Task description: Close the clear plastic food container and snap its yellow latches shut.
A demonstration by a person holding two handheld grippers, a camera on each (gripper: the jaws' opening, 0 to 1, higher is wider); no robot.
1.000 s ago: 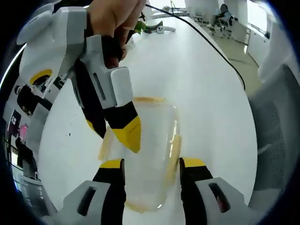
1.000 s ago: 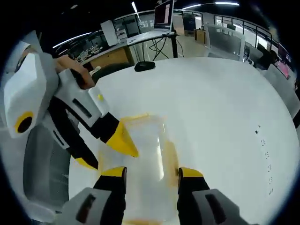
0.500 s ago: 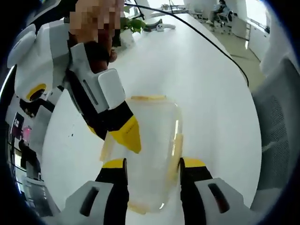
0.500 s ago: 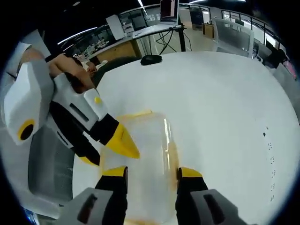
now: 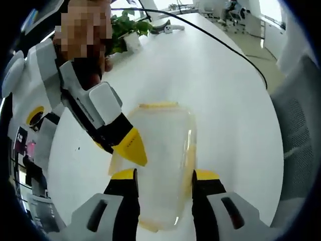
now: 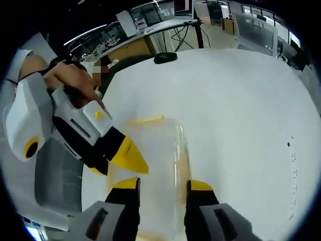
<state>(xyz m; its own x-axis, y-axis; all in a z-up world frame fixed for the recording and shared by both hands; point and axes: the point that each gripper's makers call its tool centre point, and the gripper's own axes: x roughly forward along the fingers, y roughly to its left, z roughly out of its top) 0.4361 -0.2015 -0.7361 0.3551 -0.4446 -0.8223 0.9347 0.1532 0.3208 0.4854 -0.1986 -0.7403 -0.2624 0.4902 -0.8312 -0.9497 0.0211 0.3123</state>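
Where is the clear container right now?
In both views the clear container sits on the white table, directly ahead of each gripper's fingers.

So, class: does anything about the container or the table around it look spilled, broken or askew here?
Nothing stands out. The clear container sits flat on the white table, lid on, no spill or crack visible. Whether its yellow latches are snapped is unclear.

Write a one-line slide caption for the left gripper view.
Two yellow-tipped grippers, left gripper and right gripper, meet over a clear plastic food container on a white table.
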